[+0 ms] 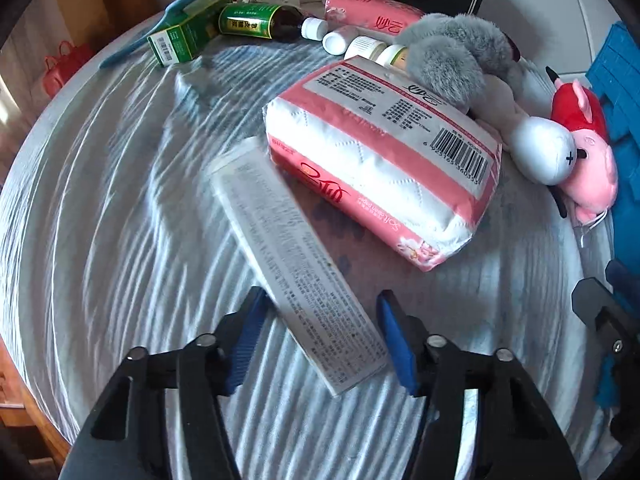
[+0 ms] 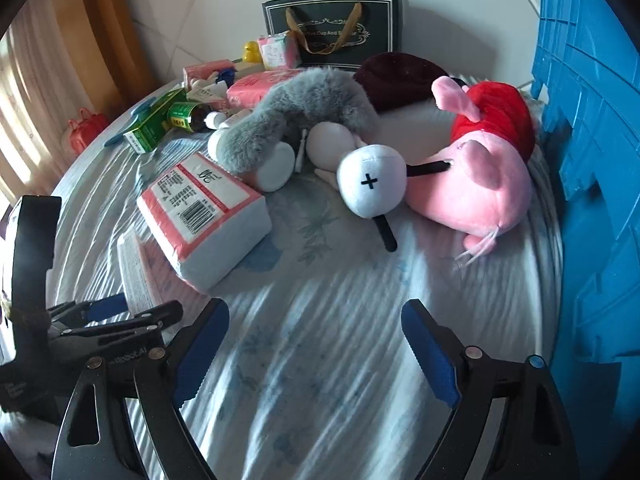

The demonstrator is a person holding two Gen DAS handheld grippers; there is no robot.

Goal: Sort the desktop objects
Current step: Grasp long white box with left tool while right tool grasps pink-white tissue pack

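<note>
The long white box [image 1: 296, 264] lies flat on the striped surface [image 1: 100, 240], with its near end between the blue pads of the left gripper [image 1: 320, 328]. The pads sit half open and I do not see them press on the box yet. Its far end is tucked just under the pink tissue pack [image 1: 384, 172]. The right gripper [image 2: 316, 344] is wide open with nothing in it, on the other side of the tissue pack, near the pink pig toy [image 2: 480, 184]. I think the grab is starting. Next the pads must squeeze the box, then lift it.
</note>
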